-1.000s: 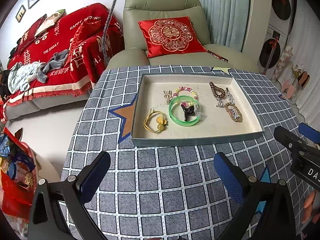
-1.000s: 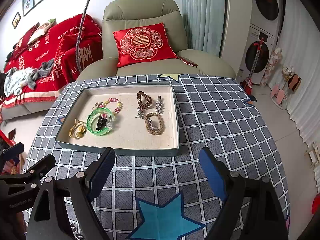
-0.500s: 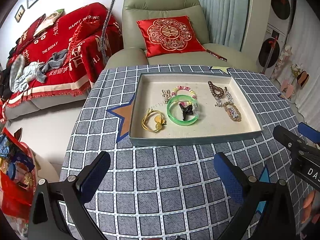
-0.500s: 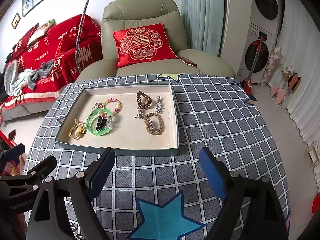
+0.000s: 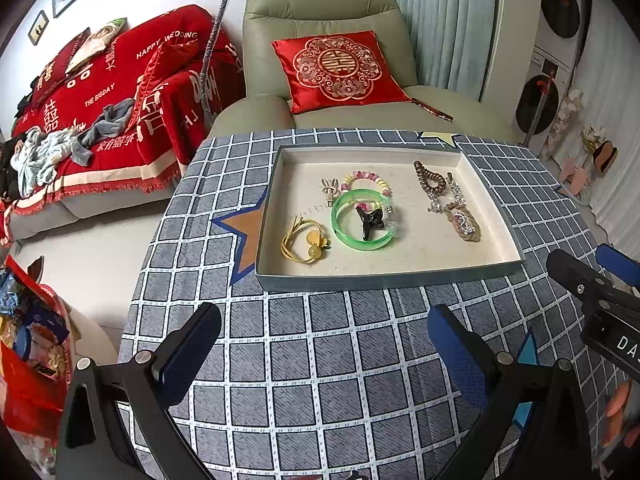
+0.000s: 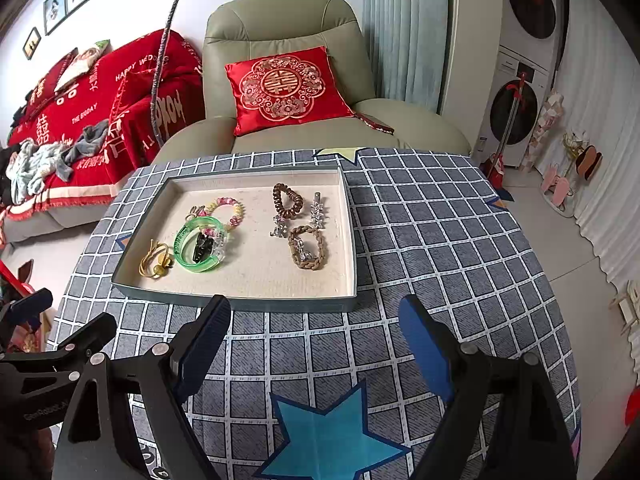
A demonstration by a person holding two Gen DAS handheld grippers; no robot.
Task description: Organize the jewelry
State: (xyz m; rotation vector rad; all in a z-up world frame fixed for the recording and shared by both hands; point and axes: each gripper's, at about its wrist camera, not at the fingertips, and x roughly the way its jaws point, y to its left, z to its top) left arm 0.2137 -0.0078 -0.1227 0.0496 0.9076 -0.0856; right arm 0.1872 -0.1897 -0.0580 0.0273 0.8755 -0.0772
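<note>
A shallow grey tray (image 5: pixel 384 278) (image 6: pixel 240 304) with a cream lining lies on the checked tablecloth. In it are a green bangle (image 5: pixel 362 219) (image 6: pixel 199 244) with a black claw clip (image 5: pixel 370 222) inside, a beaded bracelet (image 5: pixel 366 180) (image 6: pixel 230 210), a yellow hair tie (image 5: pixel 306 240) (image 6: pixel 157 260), a brown coil hair tie (image 5: pixel 428 180) (image 6: pixel 287 199), a braided bracelet (image 5: pixel 464 222) (image 6: pixel 308 248) and silver clips (image 6: pixel 317 210). My left gripper (image 5: pixel 324 336) hovers open before the tray's near edge, nothing between its fingers. My right gripper (image 6: pixel 314 328) is open too, empty, just short of the tray.
A green armchair (image 6: pixel 280 40) with a red cushion (image 6: pixel 284 88) stands behind the table. A red-covered sofa (image 5: pixel 100 92) sits at left, stacked washing machines (image 6: pixel 520 60) at right. A red snack bag (image 5: pixel 32 340) lies on the floor at left. The other gripper's black frame (image 5: pixel 592 292) shows at right.
</note>
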